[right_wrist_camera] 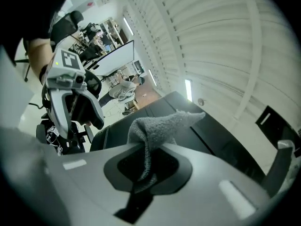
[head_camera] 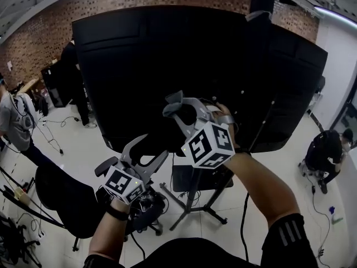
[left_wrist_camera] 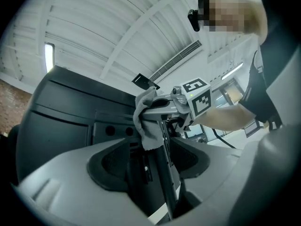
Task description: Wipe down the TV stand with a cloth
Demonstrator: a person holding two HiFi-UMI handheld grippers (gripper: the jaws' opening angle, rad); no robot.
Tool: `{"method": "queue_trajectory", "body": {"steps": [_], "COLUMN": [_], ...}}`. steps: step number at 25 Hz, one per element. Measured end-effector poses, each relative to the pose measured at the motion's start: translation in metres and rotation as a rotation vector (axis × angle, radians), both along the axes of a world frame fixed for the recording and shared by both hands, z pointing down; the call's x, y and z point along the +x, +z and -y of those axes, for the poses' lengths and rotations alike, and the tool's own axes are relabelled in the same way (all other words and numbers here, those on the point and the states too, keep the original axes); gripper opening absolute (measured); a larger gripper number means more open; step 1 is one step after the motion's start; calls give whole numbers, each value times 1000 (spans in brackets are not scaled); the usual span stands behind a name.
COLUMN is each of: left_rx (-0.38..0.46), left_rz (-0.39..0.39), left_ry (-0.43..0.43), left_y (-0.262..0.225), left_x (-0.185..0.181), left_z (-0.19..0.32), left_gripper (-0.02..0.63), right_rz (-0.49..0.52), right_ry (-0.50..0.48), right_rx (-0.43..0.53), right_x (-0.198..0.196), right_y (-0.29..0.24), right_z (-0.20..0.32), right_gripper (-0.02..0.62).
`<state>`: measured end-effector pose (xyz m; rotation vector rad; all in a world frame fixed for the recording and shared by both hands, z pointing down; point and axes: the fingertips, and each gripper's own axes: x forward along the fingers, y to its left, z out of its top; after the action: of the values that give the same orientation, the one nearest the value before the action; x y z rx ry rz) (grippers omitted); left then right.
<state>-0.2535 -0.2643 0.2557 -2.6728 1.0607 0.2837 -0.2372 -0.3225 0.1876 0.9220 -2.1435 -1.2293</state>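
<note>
Both grippers are raised in front of the back of a big black screen (head_camera: pixel 184 60), which fills the upper half of the head view. The right gripper (head_camera: pixel 184 111), just left of centre there, has its jaws closed on a grey cloth (head_camera: pixel 174 102). The right gripper view shows the cloth (right_wrist_camera: pixel 160 126) pinched between the pads, with a bunched end sticking up past the right gripper (right_wrist_camera: pixel 148 166) against the dark panel. From the left gripper view the cloth (left_wrist_camera: pixel 146 121) hangs as a crumpled fold off the right gripper (left_wrist_camera: pixel 157 106) in the middle of the frame.

The left gripper (head_camera: pixel 146 148) sits lower and further left in the head view. Its jaws are spread and hold nothing. In its own view a slim dark post shows in the gap of the left gripper (left_wrist_camera: pixel 150 161), and I cannot tell whether it touches either pad.

The TV stand (head_camera: pixel 196 197) spreads its black legs on the pale floor just below the right gripper. The cloth is up at the screen's lower part, clear of those legs. A black office chair (head_camera: pixel 61 200) stands at lower left.
</note>
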Motion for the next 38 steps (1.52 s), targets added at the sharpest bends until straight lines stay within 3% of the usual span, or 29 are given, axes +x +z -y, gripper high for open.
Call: {"method": "queue_trajectory", "body": {"steps": [7,13,17,20,26,31,38], "left_rx": [37,56,45,33,-13,-63,-142], "left_rz": [-9,-27,-24,-14,-2,9,35], "left_ry": [71,103,104,107,84,75,81], "left_y": [-22,-44,-45,-34,-12,16,55], "left_x": [51,80,92,99,100,100,113], "left_z": [-2,2,6,8,12,21,27], "left_gripper": [288,288,288,288,288,288,288], "right_rz": [123,420,665,769,715,752,653], "right_ry": [29,-3,-57,-84,-43,-34,17], "right_rx": [-11,-175,-329,-387,-403,-479,-479], "right_x": [92,141,155,161,162,165,166], "right_y": [-39,-70,-63,-51,-8,29,86], "right_z": [-10,9,33,45,50,55,52], "right_gripper": [21,21,21,21,21,21,23]}}
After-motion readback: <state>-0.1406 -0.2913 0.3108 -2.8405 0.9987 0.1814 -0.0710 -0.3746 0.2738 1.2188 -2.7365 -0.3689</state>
